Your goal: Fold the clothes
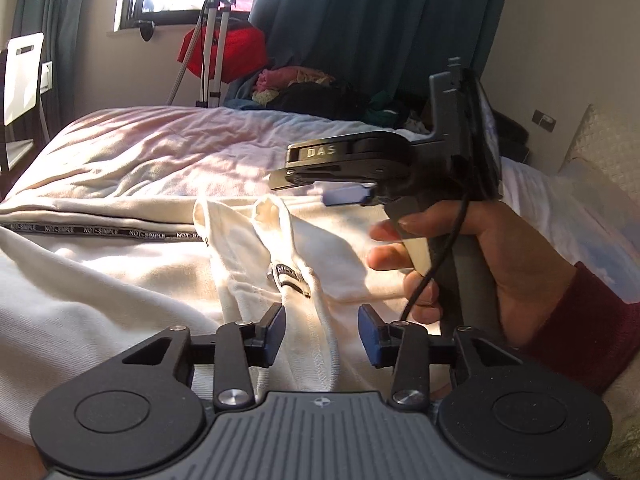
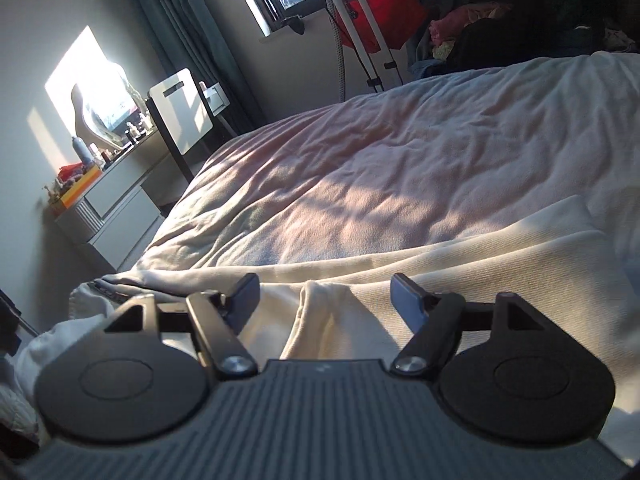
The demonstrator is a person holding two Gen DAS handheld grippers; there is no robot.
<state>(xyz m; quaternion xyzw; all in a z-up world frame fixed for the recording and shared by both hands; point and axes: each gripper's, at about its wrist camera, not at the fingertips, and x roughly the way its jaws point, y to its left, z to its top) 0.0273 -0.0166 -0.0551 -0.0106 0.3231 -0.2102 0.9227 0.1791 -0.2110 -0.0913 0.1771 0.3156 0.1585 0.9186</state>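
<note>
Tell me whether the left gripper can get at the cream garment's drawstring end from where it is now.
Probably yes. The left gripper is open over the cream garment, and the drawstring end lies just ahead of its fingertips, uncovered. The right gripper sits farther off, not in the way.

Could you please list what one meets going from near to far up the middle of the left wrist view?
Left claw → cream garment with its lettered black tape → pink bedsheet → pile of clothes → dark teal curtain.
</note>
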